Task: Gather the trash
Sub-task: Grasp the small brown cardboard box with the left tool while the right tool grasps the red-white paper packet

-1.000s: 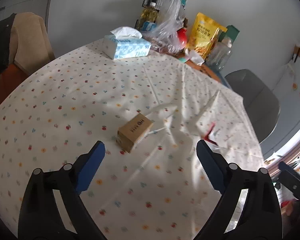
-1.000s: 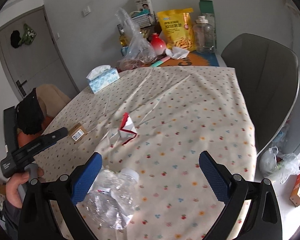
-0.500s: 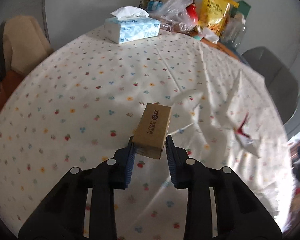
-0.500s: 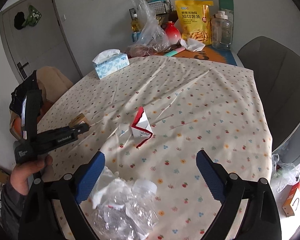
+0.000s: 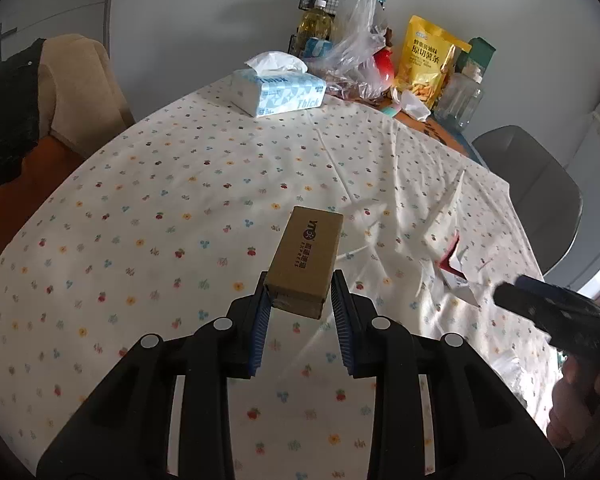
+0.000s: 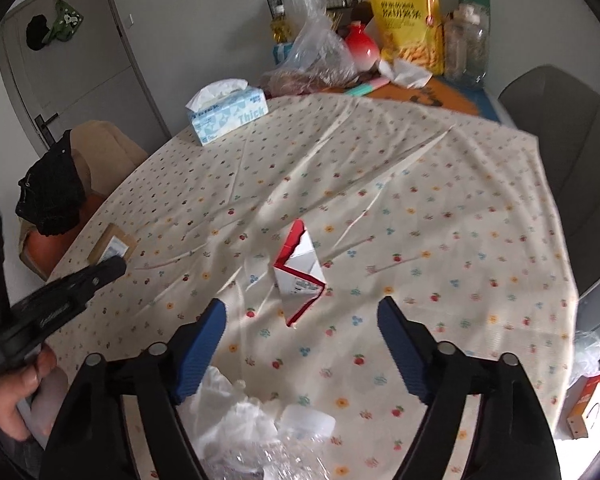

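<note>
My left gripper [image 5: 300, 300] is shut on a small brown cardboard box [image 5: 306, 264] and holds it above the flower-print tablecloth [image 5: 140, 240]; the box also shows in the right wrist view [image 6: 112, 246]. My right gripper [image 6: 300, 320] is open, just short of a torn red-and-white carton [image 6: 298, 268], which also shows in the left wrist view [image 5: 454, 270]. A crushed clear plastic bottle with white paper [image 6: 260, 432] lies under the right gripper.
A blue tissue box [image 6: 228, 114], a clear plastic bag [image 6: 312, 56], a yellow snack bag [image 6: 406, 20], an oil bottle and jars stand at the table's far end. A grey chair [image 6: 560, 152] is at the right, a draped chair [image 6: 60, 184] at the left.
My left gripper closed on the brown box and lifted it off the cloth. My right gripper moved forward toward the torn carton and stays open.
</note>
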Demonstrator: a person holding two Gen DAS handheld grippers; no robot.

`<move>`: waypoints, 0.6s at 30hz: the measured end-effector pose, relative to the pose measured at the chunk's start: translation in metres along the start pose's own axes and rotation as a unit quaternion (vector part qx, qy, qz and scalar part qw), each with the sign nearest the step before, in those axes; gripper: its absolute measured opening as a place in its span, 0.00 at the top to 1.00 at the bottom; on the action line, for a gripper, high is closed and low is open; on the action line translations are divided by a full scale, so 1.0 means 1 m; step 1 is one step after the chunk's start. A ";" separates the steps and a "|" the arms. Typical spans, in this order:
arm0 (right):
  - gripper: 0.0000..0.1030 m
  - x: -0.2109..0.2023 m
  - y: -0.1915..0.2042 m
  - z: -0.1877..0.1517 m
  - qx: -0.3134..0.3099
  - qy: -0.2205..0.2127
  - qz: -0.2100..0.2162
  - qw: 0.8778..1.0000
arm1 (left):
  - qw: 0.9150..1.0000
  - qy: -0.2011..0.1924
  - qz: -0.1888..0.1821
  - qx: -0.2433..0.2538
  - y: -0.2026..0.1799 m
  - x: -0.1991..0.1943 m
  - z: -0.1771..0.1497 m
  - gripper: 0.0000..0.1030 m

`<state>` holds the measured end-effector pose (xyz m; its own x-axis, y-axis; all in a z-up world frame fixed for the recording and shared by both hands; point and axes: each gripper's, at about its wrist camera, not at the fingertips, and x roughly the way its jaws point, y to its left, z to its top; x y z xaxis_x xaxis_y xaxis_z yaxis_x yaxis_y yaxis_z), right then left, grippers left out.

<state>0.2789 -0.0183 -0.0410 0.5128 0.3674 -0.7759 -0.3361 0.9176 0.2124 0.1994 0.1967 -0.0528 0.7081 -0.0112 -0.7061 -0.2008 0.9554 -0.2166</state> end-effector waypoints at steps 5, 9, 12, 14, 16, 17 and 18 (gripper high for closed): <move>0.33 0.015 0.003 0.011 -0.003 0.024 0.009 1.000 | 1.000 -0.008 -0.006 -0.014 0.001 -0.010 -0.007 0.71; 0.38 0.030 0.004 0.020 -0.010 0.049 -0.002 0.999 | 0.999 -0.006 -0.009 -0.032 0.006 -0.013 -0.013 0.71; 0.42 0.043 0.005 0.022 -0.016 0.075 -0.008 0.997 | 0.998 -0.008 -0.013 -0.057 0.009 -0.015 -0.016 0.71; 0.45 0.053 0.006 0.021 -0.021 0.093 -0.015 0.995 | 0.998 -0.010 -0.012 -0.054 0.005 -0.017 -0.018 0.71; 0.47 0.057 0.008 0.020 -0.031 0.103 -0.023 0.994 | 0.998 -0.013 -0.013 -0.053 0.001 -0.019 -0.020 0.71; 0.47 0.060 0.010 0.018 -0.036 0.109 -0.023 0.993 | 0.998 -0.014 -0.014 -0.054 -0.001 -0.020 -0.022 0.71; 0.50 0.062 0.011 0.017 -0.040 0.112 -0.023 0.993 | 0.998 -0.014 -0.016 -0.056 -0.002 -0.020 -0.024 0.71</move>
<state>0.3207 0.0173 -0.0765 0.3429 0.2737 -0.8986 -0.3819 0.9146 0.1329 0.1699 0.1876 -0.0544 0.7330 -0.0316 -0.6795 -0.2509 0.9159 -0.3133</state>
